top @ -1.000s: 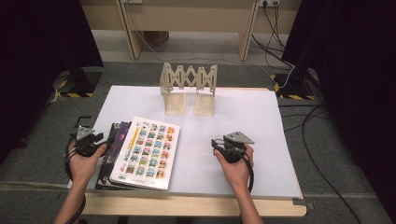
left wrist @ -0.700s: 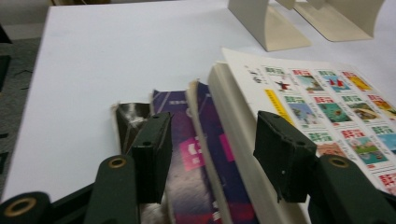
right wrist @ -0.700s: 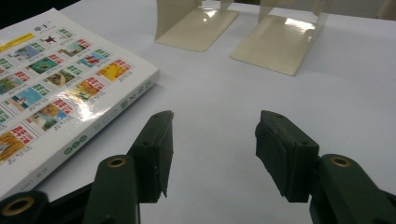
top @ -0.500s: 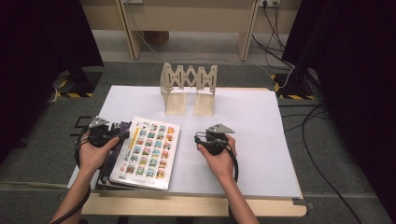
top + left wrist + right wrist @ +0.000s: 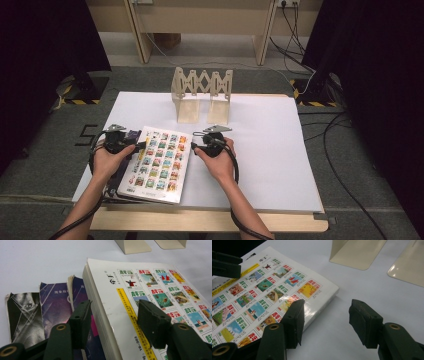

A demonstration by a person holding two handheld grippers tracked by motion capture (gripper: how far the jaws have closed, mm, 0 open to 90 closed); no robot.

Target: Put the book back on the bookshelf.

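between the two grippers lies the white book (image 5: 159, 162), flat on top of a pile with darker books (image 5: 53, 307) under it, at the near left of the white table (image 5: 280, 160). the folding book rack (image 5: 201, 95) at the far side holds nothing, so by my reading the job of standing books in it has hardly begun: no book is lifted or gripped yet, and all of the moving is left.

the left gripper (image 5: 113, 322) has its jaws wide apart and has just been opening them further; they straddle the spine edge of the white book, one finger (image 5: 81, 321) down beside the page block over the dark books, the other over the cover. nothing is pinched.

the right gripper (image 5: 325, 322) is spread open too, empty. the book's far corner sits just by its left finger (image 5: 294, 320), with bare table between the fingers and the rack's feet beyond them.
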